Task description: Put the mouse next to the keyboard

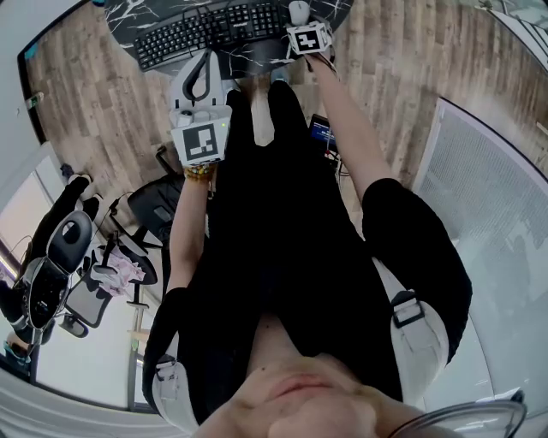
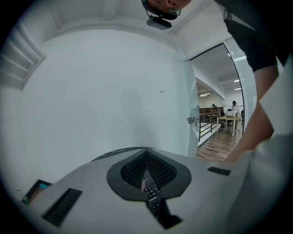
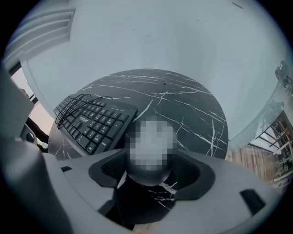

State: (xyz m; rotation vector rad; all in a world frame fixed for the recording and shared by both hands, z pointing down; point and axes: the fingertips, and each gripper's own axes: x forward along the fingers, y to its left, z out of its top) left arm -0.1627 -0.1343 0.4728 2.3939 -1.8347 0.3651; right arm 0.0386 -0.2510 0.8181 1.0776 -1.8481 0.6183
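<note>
A white mouse [image 1: 298,11] rests on the round black marble table [image 1: 128,19], just off the right end of the black keyboard [image 1: 214,30]. My right gripper [image 1: 300,22] reaches over the table edge, shut on the mouse [image 3: 147,176]. A mosaic patch covers most of the mouse in the right gripper view. There the keyboard [image 3: 94,121] lies left of the right gripper [image 3: 150,153], a narrow strip of the table [image 3: 183,100] between them. My left gripper [image 1: 203,68] hangs shut at the table's near edge. In the left gripper view, only keyboard keys [image 2: 153,197] show between the left gripper [image 2: 146,160] pads.
Wood floor surrounds the table. Office chairs [image 1: 51,257] stand at the left, and a white panel wall [image 1: 497,214] runs along the right. A small dark device with a blue screen [image 1: 323,130] lies on the floor by my right arm.
</note>
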